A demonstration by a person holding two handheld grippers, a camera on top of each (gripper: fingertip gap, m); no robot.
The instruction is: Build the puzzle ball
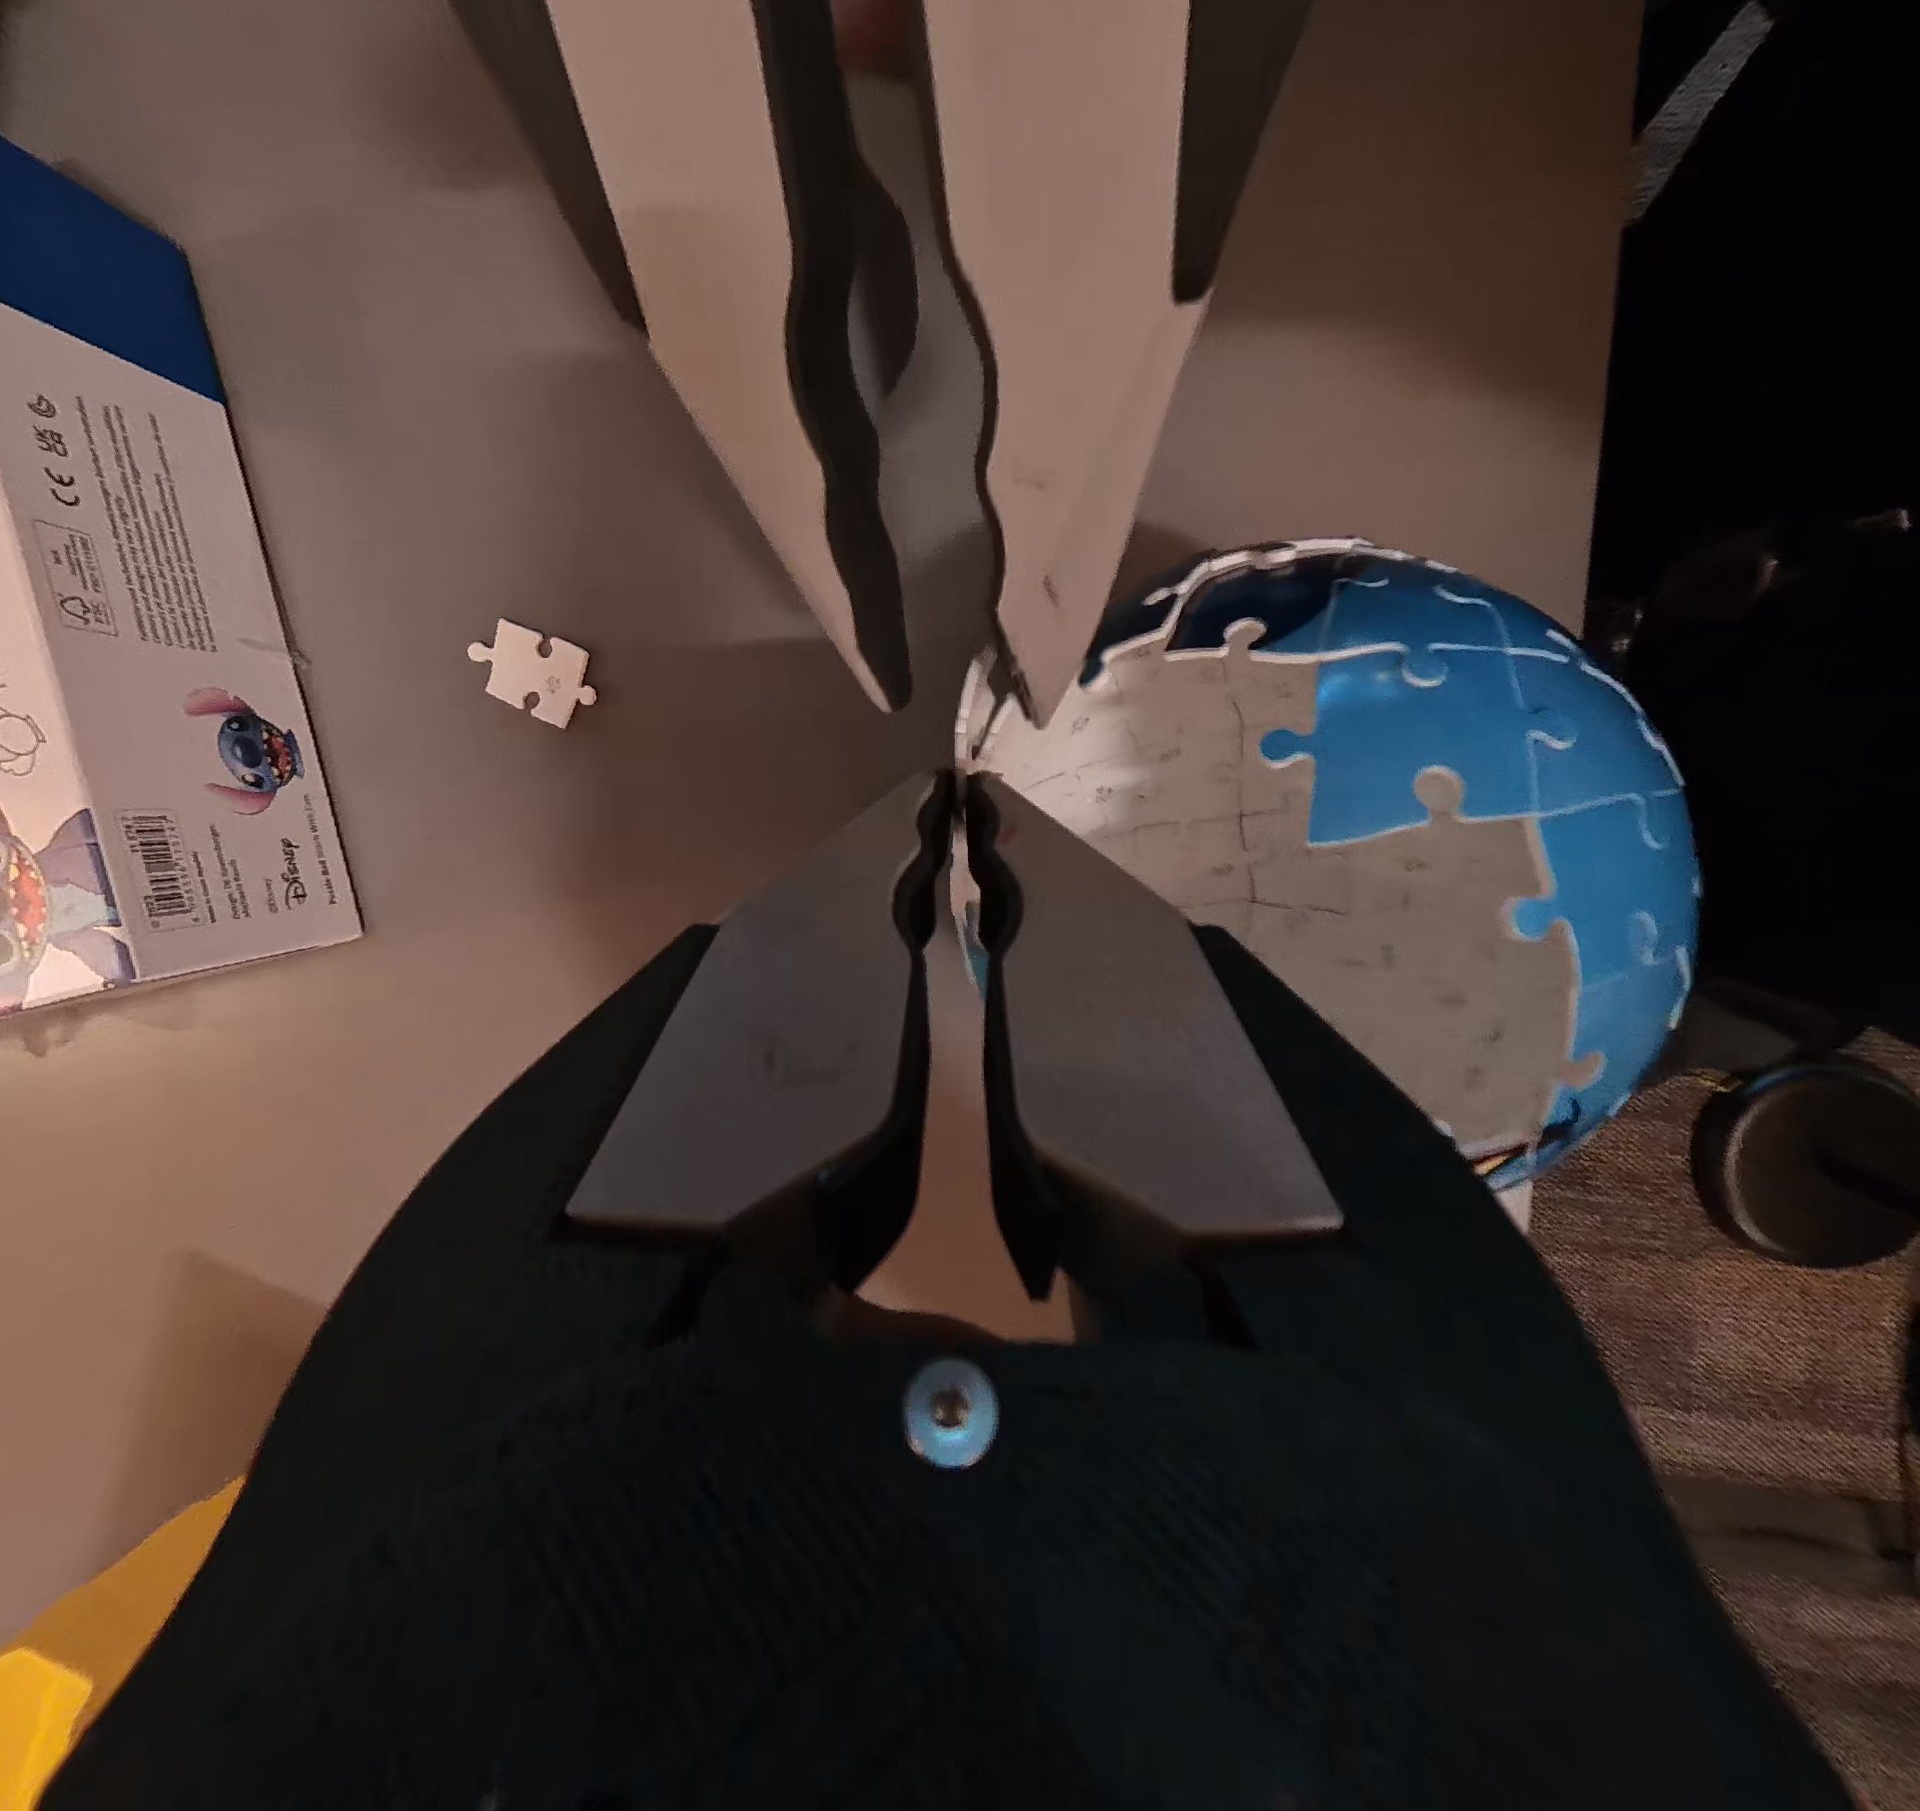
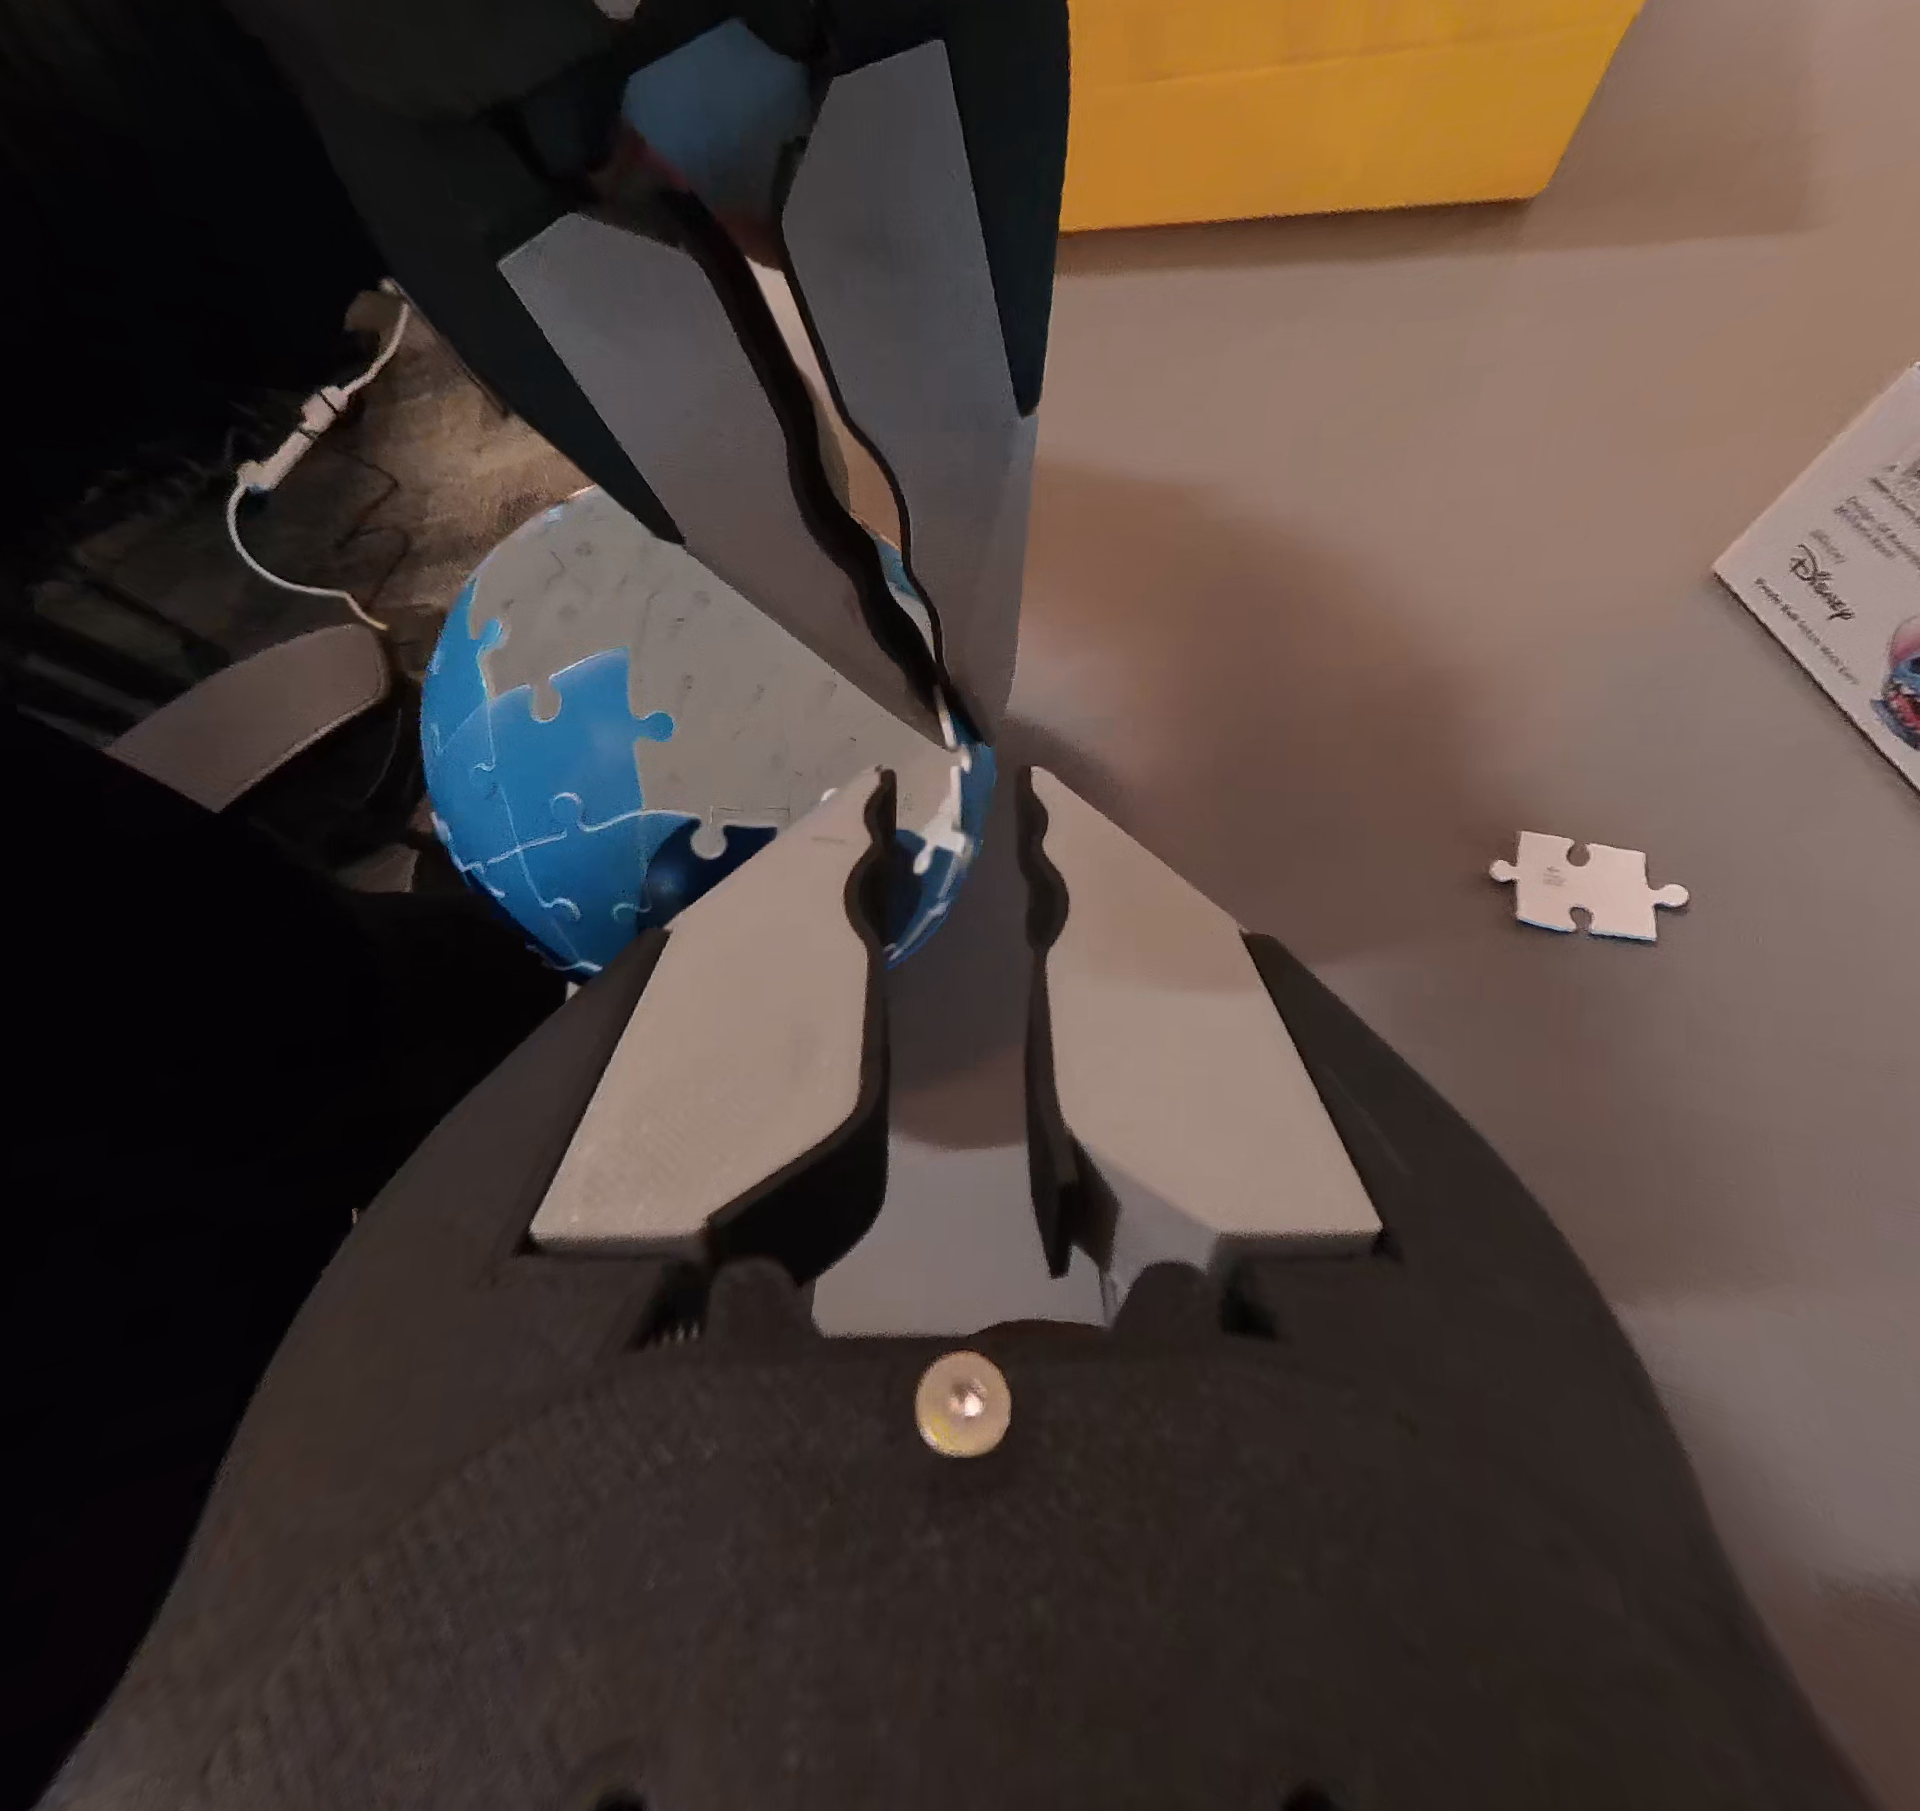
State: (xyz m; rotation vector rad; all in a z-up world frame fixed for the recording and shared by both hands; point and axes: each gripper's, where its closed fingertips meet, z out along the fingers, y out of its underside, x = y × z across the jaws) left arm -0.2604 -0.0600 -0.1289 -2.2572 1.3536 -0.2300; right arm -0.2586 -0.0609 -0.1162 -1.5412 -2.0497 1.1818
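The puzzle ball is a partly built shell of blue and white pieces, near the table's edge; it also shows in the right wrist view. My left gripper is shut on the ball's rim, and it comes in from above in the right wrist view. My right gripper is open, tip to tip with the left one, with the ball's rim in its gap; it enters from the top in the left wrist view. One loose white piece lies flat on the grey table, apart from both grippers.
The puzzle's box lies on the table beyond the loose piece. A yellow bin stands at the table's side. Past the table edge by the ball are carpet, a chair castor and a white cable. Left and right tips are no more than a few centimetres apart. The loose white piece is about equally far from each gripper, around 15 cm. It is also in sight in the right wrist view.
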